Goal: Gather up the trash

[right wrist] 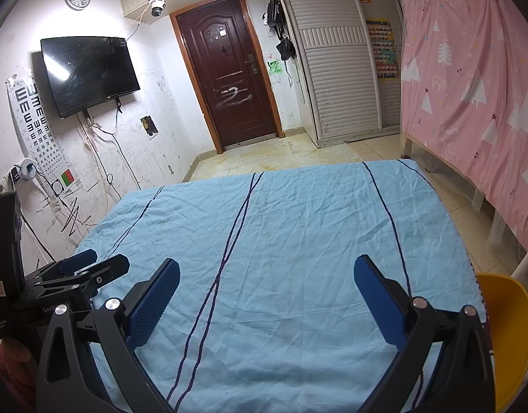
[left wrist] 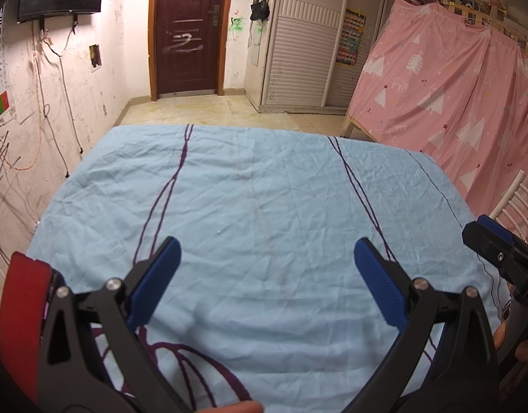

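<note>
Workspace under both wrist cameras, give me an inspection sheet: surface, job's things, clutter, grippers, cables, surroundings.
Surface: wrinkled light-blue cloth with dark purple line pattern covering the table.
Job's things: nothing seen; no trash on the cloth.
Clutter: a tiny white speck; yellow plastic container at the table's right edge.
Grippers: left gripper open, empty; right gripper open, empty.
Cables: loose wires hanging down the wall below the black wall-mounted TV.
Surroundings: dark brown door, pink tree-print curtain, white louvred wardrobe.

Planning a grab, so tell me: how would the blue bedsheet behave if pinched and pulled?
The blue bedsheet is creased all over, so it is probably thin and floppy. It would likely bunch and drag rather than lift whole. Its woven look suggests decent grip.
</note>
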Motion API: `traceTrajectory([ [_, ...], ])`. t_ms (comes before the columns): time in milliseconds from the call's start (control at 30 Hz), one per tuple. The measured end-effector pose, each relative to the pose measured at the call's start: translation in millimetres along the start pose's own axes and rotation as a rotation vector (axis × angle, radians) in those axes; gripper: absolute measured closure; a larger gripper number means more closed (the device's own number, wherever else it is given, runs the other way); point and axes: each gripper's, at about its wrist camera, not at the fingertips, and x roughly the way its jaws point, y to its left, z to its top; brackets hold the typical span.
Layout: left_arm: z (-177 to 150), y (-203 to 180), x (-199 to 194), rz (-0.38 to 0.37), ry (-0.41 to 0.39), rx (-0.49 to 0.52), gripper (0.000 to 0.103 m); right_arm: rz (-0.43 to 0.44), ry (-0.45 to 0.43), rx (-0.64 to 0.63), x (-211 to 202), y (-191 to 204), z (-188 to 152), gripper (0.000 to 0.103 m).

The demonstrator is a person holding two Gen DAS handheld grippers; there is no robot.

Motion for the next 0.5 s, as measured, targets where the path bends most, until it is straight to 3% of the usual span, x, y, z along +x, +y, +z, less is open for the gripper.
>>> traceTrajectory([
  [500,-4.8,-1.6,-1.6,-0.002,-0.008,0.004,0.006,0.0,0.0,0.001,0.3,0.6,-0.7,0.009],
])
